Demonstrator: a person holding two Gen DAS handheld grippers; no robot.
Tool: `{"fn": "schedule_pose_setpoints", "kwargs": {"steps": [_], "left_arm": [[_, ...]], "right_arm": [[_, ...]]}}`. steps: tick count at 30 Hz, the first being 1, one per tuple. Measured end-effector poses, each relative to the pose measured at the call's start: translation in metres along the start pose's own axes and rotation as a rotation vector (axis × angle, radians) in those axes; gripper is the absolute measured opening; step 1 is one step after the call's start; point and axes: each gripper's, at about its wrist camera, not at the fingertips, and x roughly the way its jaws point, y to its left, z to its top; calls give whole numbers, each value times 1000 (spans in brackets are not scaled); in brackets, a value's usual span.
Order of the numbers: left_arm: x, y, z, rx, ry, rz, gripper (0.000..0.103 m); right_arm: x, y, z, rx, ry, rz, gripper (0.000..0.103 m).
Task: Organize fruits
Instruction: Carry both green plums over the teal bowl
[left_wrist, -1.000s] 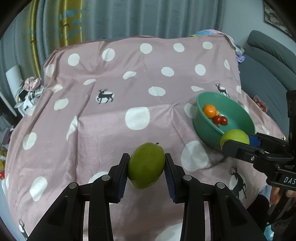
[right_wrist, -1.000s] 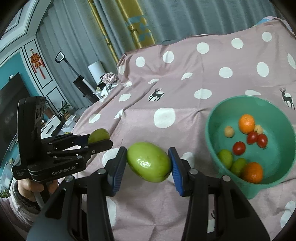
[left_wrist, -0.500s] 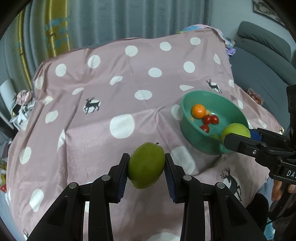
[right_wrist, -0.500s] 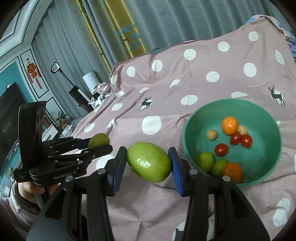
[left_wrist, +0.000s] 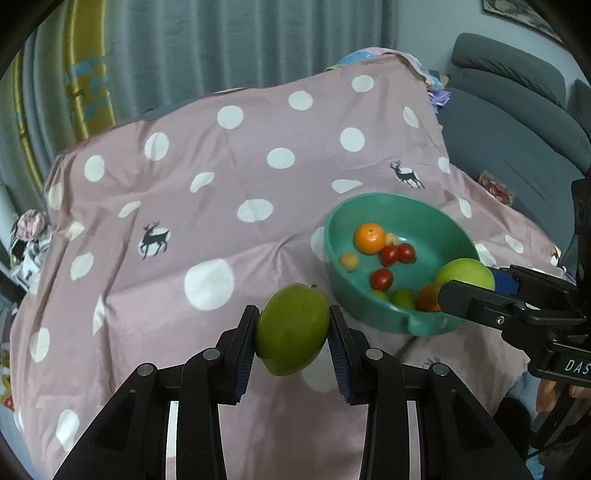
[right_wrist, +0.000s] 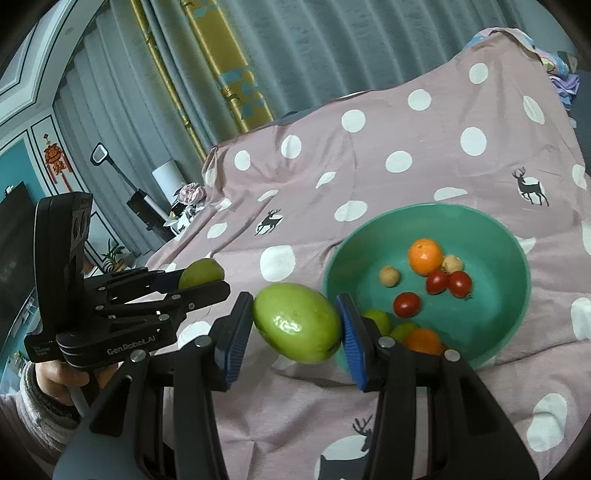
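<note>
While both fruits are held aloft near the teal bowl (right_wrist: 517, 236), the step in hand is judged to be the carry toward it; a lowering over the rim and a release are called for next. A green mango (left_wrist: 292, 329) is pinched between the blue pads of the left gripper (left_wrist: 293, 338), at the lower centre of the left view. A paler green fruit (right_wrist: 297, 322) is clamped by the right gripper (right_wrist: 299, 328), low in the right view, just left of the bowl. Oranges (right_wrist: 424, 255) and tomatoes (right_wrist: 406, 304) are seen inside the bowl, on the dotted pink cloth (left_wrist: 221, 206).
</note>
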Motion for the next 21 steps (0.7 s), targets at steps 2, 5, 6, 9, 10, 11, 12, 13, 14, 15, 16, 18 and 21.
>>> {"fn": "schedule_pose_setpoints", "kwargs": {"steps": [2, 5, 6, 9, 10, 11, 12, 13, 14, 15, 16, 18, 21], "left_arm": [[2, -6, 4, 12, -2, -6, 37], [4, -12, 9, 27, -7, -13, 37], [5, -14, 11, 31, -8, -15, 37], [8, -18, 15, 37, -8, -20, 37], [9, -20, 16, 40, -7, -21, 37], [11, -20, 18, 42, -6, -22, 37], [12, -22, 19, 45, -5, -22, 37], [13, -23, 20, 47, -4, -21, 37], [14, -24, 21, 49, -3, -21, 37], [15, -25, 23, 50, -3, -22, 37], [16, -27, 24, 53, -4, -24, 37], [18, -30, 26, 60, -3, -25, 37], [23, -35, 29, 70, 2, -27, 37]], "right_arm": [[-2, -4, 0, 9, -7, -6, 46], [-5, -10, 0, 19, -15, -13, 46], [-6, -11, 0, 22, -17, -16, 46], [-9, -16, 0, 31, -26, -20, 46], [-10, -18, 0, 34, -31, -23, 46], [-10, -19, 0, 37, -33, -25, 46], [-11, -21, 0, 42, -35, -27, 46], [-12, -23, 0, 46, -38, -29, 46], [-13, -25, 0, 49, -40, -31, 46], [-14, -27, 1, 50, -42, -33, 46], [-14, -29, 1, 52, -45, -36, 46], [-15, -32, 1, 57, -47, -39, 46], [-16, -38, 2, 68, -52, -44, 46]]}}
